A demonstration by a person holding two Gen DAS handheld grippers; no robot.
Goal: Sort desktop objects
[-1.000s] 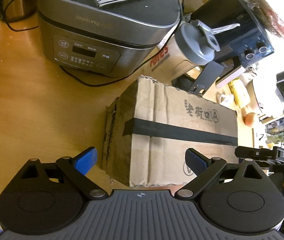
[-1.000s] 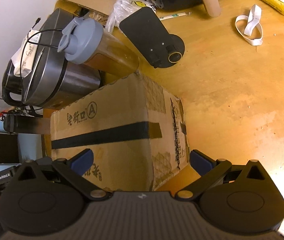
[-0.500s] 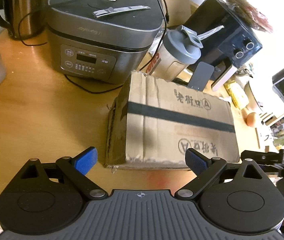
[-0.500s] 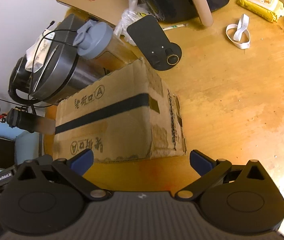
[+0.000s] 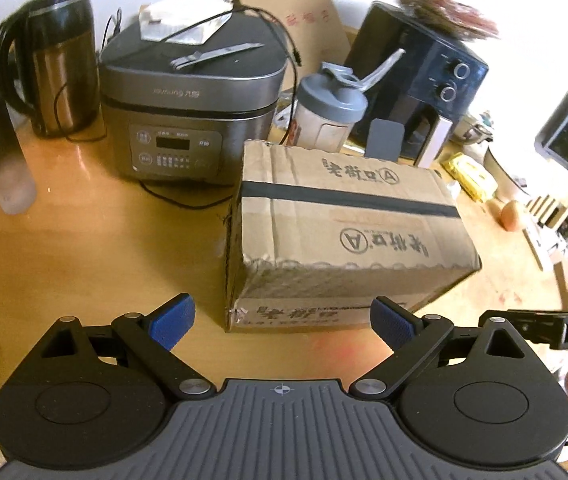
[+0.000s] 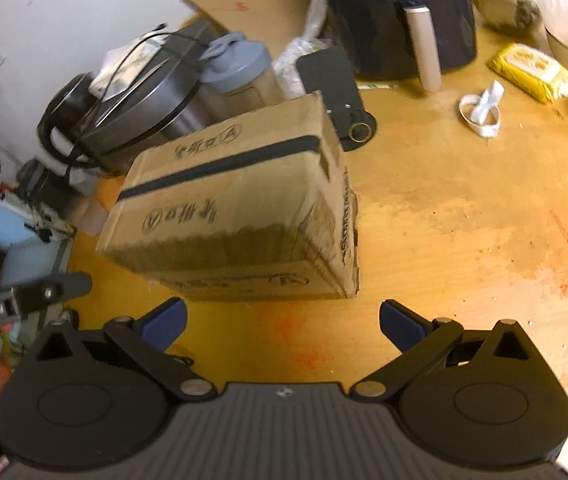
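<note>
Taped cardboard box resting on wooden tabletop, beside rice cooker. Left gripper and right gripper both wide open, empty, just short of box.

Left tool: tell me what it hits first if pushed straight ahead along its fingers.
Most likely the taped cardboard box. The left tool is open, pointing at the box's near face, with bare wooden table between. The gap's depth is hard to judge in the fisheye view.

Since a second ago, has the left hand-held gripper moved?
Yes. The left hand-held gripper has backed away from the cardboard box; its pads no longer flank it.
</note>
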